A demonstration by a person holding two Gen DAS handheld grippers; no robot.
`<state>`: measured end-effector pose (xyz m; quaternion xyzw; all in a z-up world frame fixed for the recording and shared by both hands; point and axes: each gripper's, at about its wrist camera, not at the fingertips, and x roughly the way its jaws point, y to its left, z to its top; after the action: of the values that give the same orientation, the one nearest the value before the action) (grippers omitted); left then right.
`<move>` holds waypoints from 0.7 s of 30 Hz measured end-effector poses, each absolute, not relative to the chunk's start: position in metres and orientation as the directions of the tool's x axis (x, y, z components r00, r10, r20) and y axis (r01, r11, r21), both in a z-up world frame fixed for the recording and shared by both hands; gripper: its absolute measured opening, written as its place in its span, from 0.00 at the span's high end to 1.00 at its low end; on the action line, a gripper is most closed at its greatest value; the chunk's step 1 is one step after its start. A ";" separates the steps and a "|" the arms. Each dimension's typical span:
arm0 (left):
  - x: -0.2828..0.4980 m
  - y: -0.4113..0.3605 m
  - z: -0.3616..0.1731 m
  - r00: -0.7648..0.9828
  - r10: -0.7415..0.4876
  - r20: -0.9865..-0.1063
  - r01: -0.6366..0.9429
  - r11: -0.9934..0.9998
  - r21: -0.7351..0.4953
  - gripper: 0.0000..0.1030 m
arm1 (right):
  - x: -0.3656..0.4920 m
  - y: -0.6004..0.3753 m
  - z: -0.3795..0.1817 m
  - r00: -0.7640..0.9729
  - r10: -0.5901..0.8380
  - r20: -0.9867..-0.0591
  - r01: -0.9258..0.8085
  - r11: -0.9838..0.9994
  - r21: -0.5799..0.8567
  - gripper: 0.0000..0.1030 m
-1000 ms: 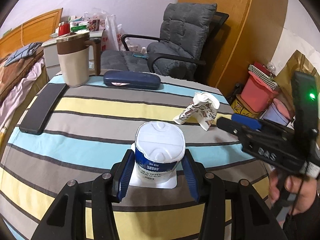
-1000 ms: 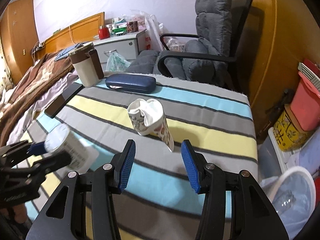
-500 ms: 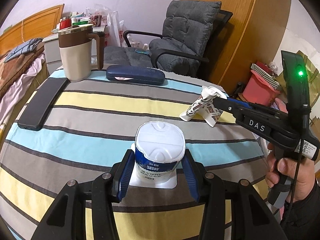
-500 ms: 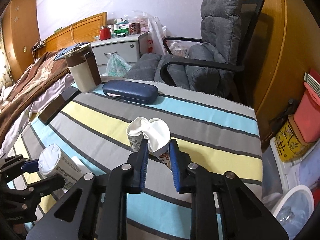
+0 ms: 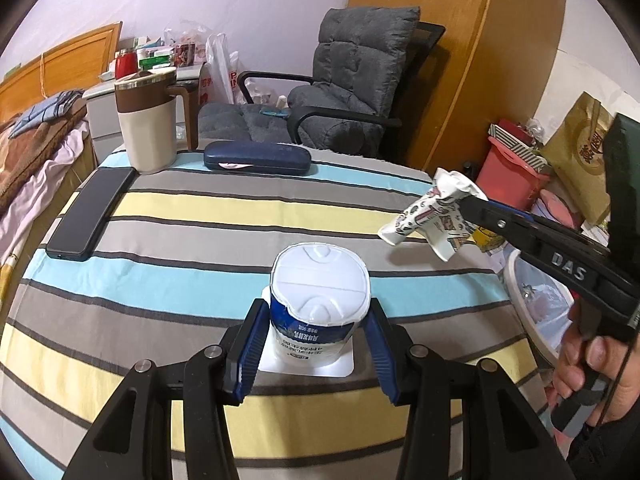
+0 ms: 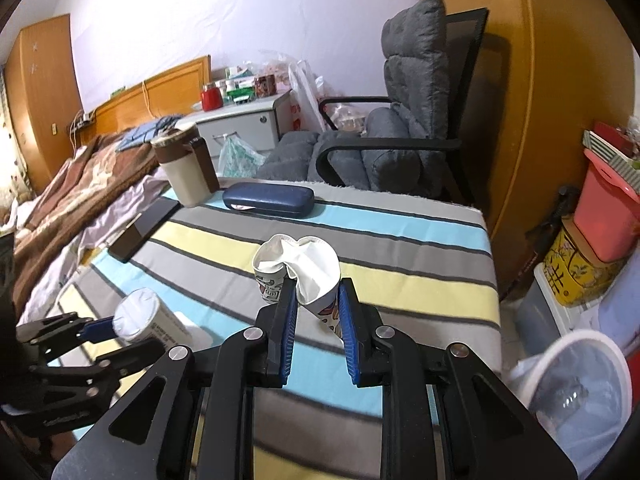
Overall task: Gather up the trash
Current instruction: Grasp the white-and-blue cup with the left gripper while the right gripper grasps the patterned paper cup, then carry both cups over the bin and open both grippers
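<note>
While the left gripper (image 5: 316, 350) pinches a white tub (image 5: 318, 304) low in the frame, the right gripper (image 6: 318, 320) squeezes a crumpled paper cup (image 6: 298, 270) above the striped counter (image 6: 400, 240).

A table (image 5: 200, 240) under a cloth striped in grey, yellow and blue carries the things. At its far edge a blue case (image 5: 256, 159) lies flat; just left of the case stands a beige and brown mug (image 5: 146, 120), and nearer than the mug, further left of the case, lies a black phone (image 5: 90, 212). Nearer than the case stands a white tub (image 5: 318, 304).
</note>
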<state>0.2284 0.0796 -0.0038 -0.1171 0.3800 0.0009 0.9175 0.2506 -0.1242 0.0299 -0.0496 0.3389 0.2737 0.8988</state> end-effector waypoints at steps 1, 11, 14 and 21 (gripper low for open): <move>0.226 0.078 -0.002 0.712 -0.087 -0.697 -0.088 0.973 -0.212 0.53 | 0.246 -0.127 0.031 0.624 0.459 -0.632 -0.523 0.847 0.098 0.78; 0.199 0.049 0.013 0.727 -0.105 -0.679 -0.046 0.979 -0.200 0.53 | 0.212 -0.153 0.038 0.653 0.446 -0.612 -0.487 0.866 0.112 0.78; 0.194 0.037 0.017 0.728 -0.118 -0.675 -0.027 0.980 -0.199 0.53 | 0.203 -0.162 0.041 0.663 0.443 -0.604 -0.473 0.873 0.120 0.78; 0.186 0.014 0.023 0.730 -0.144 -0.668 0.014 0.980 -0.196 0.53 | 0.186 -0.180 0.041 0.687 0.424 -0.590 -0.430 0.892 0.140 0.78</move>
<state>0.1864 0.0136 0.0233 -0.0893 0.3652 -0.0425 0.9257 0.1858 -0.1804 0.0412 -0.0047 0.3203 0.2322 0.9184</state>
